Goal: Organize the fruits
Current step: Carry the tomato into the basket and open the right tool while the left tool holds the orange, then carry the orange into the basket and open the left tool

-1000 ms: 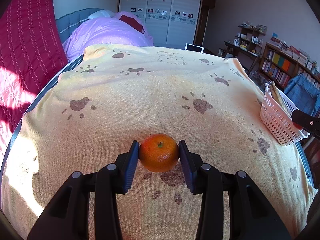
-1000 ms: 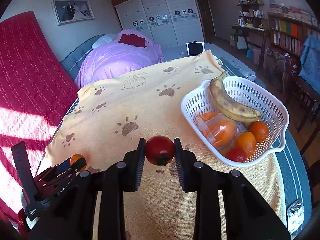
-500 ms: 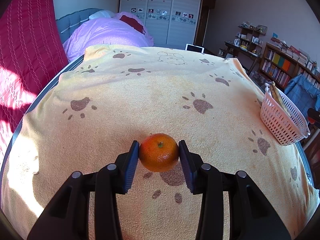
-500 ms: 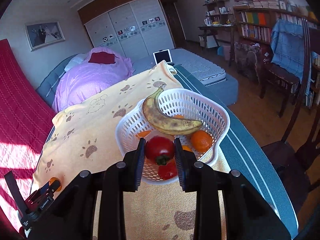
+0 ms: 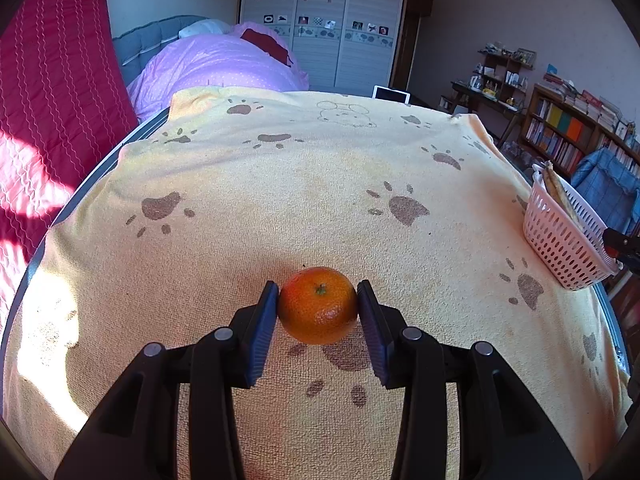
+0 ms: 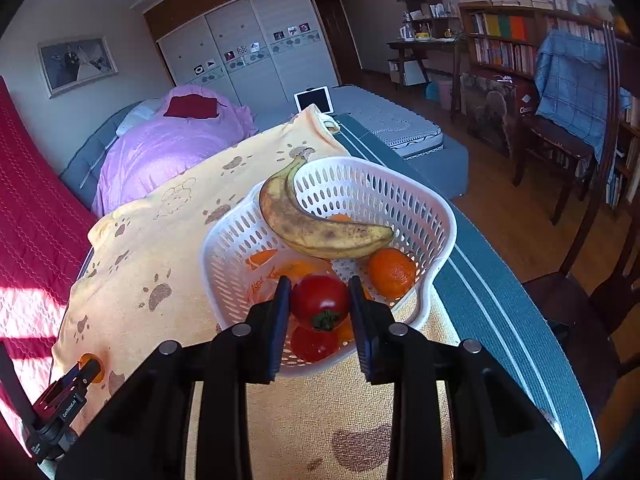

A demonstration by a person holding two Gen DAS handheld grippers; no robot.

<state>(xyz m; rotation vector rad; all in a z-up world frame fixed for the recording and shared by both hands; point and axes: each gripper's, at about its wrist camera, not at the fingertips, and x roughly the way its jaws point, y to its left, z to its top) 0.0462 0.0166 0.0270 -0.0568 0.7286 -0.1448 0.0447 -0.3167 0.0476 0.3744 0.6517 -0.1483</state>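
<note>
Orange mandarin (image 5: 317,305) sits clamped in the left gripper (image 5: 317,312) – right gripper (image 6: 320,312) jaws are opening, round red tomato (image 6: 320,301) between them over the white perforated plastic basket (image 6: 436,216).

— Any writing worth calling out here?

— Very little. From the right wrist, a dark box (image 6: 506,106) standing by the bookshelf carries a white word that looks like "Classic", cut off at its edge.

— And on the tools?

— The left gripper (image 6: 90,368), low in that same view, bears a small white label along its body — too tiny to read surely. From the left wrist, nothing legible.
</note>
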